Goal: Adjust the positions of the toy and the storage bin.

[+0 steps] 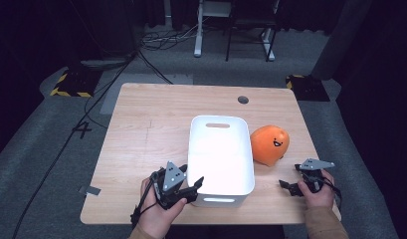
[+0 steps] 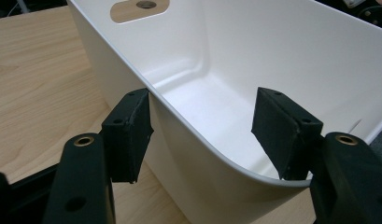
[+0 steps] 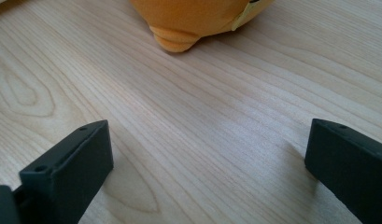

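Near the front edge of the table (image 1: 141,124), left of centre: left gripper (image 1: 193,188) straddling the near left corner wall of a white bin (image 1: 220,191), one jaw outside, one inside, set partly open. Outer pad touching or just off the wall in the left gripper view, inner pad clearly apart from it; nothing clamped, no hold taken yet.

Bin (image 2: 226,154) seated in the middle of the table, long side running from front edge to back edge, empty, with a cut-out handle (image 2: 139,9) in the far wall. Likely thin moulded plastic: light, fairly stiff, smooth and probably slippery, with some flex in the rim if pinched hard. Best purchase judged to be that rim, or the handle slot, rather than the rounded corner.

Toward the right edge, just beside the bin: an orange plush toy (image 1: 269,144) with a stitched face, probably soft, light and easily squashed; bulk of the body the obvious place to grip.

At the front right corner: right gripper (image 1: 289,188) resting low over bare wood, jaws wide apart and empty, toy (image 3: 198,21) ahead of them and well clear of the pads.
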